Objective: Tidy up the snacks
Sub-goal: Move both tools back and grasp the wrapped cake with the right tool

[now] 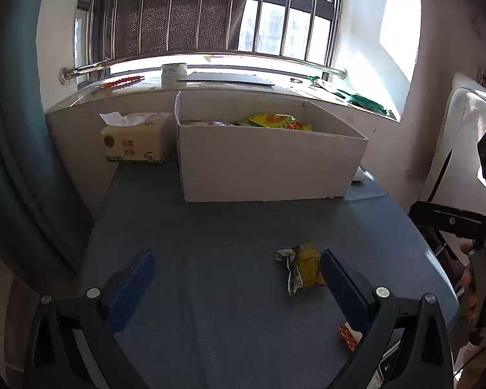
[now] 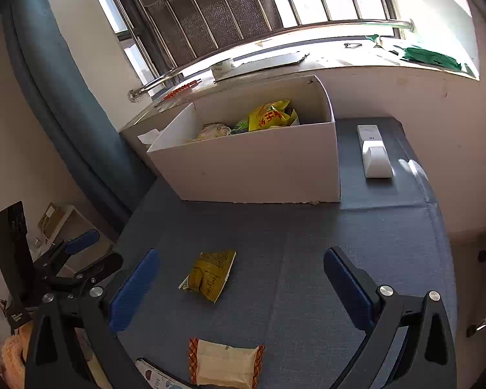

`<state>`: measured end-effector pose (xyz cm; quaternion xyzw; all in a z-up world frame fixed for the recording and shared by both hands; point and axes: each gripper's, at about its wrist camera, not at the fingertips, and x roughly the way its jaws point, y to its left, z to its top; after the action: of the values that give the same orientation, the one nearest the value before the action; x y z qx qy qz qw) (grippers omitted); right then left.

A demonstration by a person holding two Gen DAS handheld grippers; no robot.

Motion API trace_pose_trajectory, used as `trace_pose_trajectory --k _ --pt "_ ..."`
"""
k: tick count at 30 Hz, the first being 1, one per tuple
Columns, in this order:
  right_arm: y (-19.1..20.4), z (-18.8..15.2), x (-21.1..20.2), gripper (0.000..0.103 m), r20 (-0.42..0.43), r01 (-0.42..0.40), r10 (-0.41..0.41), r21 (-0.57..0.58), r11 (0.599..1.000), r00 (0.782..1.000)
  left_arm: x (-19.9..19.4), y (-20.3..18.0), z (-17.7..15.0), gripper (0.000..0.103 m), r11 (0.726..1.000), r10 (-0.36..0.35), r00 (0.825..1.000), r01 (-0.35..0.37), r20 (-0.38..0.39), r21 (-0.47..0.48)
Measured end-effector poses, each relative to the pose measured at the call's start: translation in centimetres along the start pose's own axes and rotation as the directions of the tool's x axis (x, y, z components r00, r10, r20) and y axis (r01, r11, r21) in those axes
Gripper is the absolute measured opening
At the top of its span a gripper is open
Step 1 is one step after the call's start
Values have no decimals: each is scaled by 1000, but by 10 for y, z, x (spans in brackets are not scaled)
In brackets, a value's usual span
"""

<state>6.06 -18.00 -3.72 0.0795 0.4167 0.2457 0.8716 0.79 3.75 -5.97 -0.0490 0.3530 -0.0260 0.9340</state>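
A white cardboard box (image 1: 269,165) stands at the far end of the blue-grey table; it holds a yellow snack bag (image 1: 277,120) and other packets, also shown in the right wrist view (image 2: 270,115). A small olive-yellow snack packet (image 1: 304,265) lies on the table just left of my left gripper's right fingertip. My left gripper (image 1: 238,272) is open and empty. In the right wrist view the same packet (image 2: 210,274) lies between the open fingers of my right gripper (image 2: 241,272), ahead of them. A cream packet with orange ends (image 2: 225,361) lies nearer, with its end showing in the left wrist view (image 1: 350,335).
A tissue pack (image 1: 134,141) sits left of the box. A white device (image 2: 374,152) lies right of the box. The windowsill (image 1: 210,81) behind carries a tape roll, a green bag and small items. A blue curtain (image 1: 13,129) hangs at left. Another printed packet (image 2: 155,376) lies at the table's near edge.
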Motion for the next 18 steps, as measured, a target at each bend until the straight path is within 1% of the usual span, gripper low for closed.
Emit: trace_pose_trajectory --k 1,4,6,9,11,15,18 --pt "-1 -11 -2 103 -10 13 -13 6 1000 1000 -4 1 -6 103 1000 1 1000 -2 -1 -18" --pt "0 -47 -9 103 -63 84 -82 31 996 995 -15 3 -24 103 998 -8 1000 8 -7 -69" --pt "3 -71 -17 103 -66 100 -97 44 994 993 -19 6 -35 103 995 -26 1000 24 -16 -98" --pt "11 -94 -18 103 -109 126 -125 3 992 986 -21 4 -48 103 996 -7 999 4 -40 -90" --pt "16 -101 -17 103 -129 141 -145 -40 989 981 -22 2 -53 103 997 -5 999 1 -48 -81" --pt "24 -100 -12 103 -127 155 -164 -74 985 978 -30 -2 -55 103 996 -33 999 30 -34 -84" --pt "29 -97 -3 103 -154 152 -164 -87 984 974 -34 -6 -52 103 999 -18 1000 16 -21 -50"
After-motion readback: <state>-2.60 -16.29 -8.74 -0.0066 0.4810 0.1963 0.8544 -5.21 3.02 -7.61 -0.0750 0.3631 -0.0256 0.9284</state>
